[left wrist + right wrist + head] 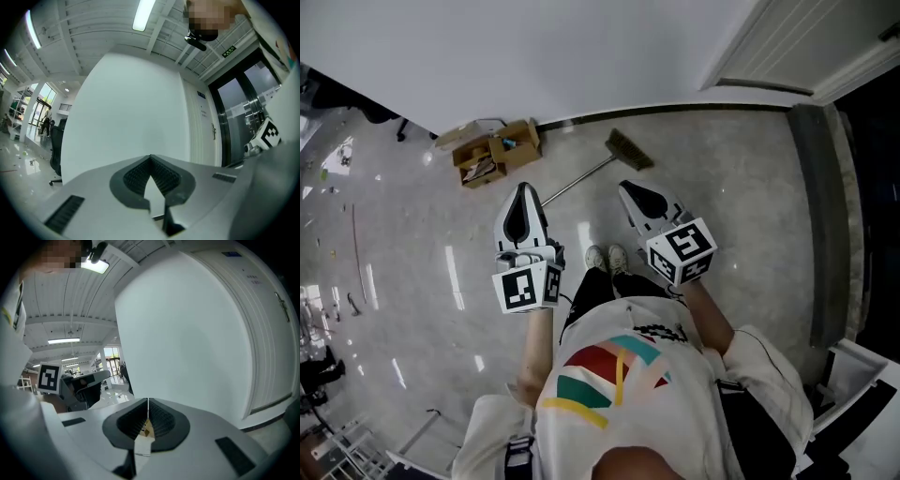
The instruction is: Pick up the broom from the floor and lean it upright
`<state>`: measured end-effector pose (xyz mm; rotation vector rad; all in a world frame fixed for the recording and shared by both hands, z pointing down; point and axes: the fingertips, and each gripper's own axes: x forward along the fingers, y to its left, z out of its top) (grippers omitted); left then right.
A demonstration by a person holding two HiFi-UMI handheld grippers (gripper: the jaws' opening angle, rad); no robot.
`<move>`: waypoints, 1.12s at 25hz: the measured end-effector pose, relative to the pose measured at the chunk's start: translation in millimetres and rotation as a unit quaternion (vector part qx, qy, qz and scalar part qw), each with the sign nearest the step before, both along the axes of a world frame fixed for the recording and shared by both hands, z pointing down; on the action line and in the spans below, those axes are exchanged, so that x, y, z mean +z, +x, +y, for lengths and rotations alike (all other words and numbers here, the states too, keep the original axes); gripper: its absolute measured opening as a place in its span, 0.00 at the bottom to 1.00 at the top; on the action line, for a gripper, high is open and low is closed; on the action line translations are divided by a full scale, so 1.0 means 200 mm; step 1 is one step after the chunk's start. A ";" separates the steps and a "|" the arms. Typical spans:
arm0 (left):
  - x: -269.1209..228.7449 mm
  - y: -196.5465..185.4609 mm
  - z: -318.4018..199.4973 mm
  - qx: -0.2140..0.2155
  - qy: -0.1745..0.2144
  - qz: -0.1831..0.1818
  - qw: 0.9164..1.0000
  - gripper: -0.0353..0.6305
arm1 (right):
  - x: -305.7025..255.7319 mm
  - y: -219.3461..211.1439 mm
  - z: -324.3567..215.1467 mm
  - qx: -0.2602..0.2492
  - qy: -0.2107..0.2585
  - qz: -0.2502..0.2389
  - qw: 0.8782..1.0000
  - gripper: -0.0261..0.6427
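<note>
The broom (627, 149) lies on the grey floor close to the white wall, its brush head at the far end and its thin handle (577, 185) slanting back toward me. Both grippers are held out in front of me, above the floor and apart from the broom. In the head view my left gripper (523, 195) hangs over the near end of the handle, and my right gripper (631, 193) is just short of the brush head. The left gripper (151, 159) is shut with nothing in it. The right gripper (148, 402) is shut and empty too.
An open cardboard box (497, 152) with oddments stands against the wall (544, 56) left of the broom. A door (811, 42) is at the far right. My shoes (607, 258) stand just behind the handle. A dark office chair (55, 150) is off to the left.
</note>
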<state>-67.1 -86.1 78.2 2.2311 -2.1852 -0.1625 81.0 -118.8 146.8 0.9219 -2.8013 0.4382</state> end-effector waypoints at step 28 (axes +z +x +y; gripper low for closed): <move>1.78 -1.01 -0.50 -0.168 -0.059 0.048 0.983 0.12 | 1.82 -1.16 -0.85 -0.372 0.100 0.208 0.899 0.40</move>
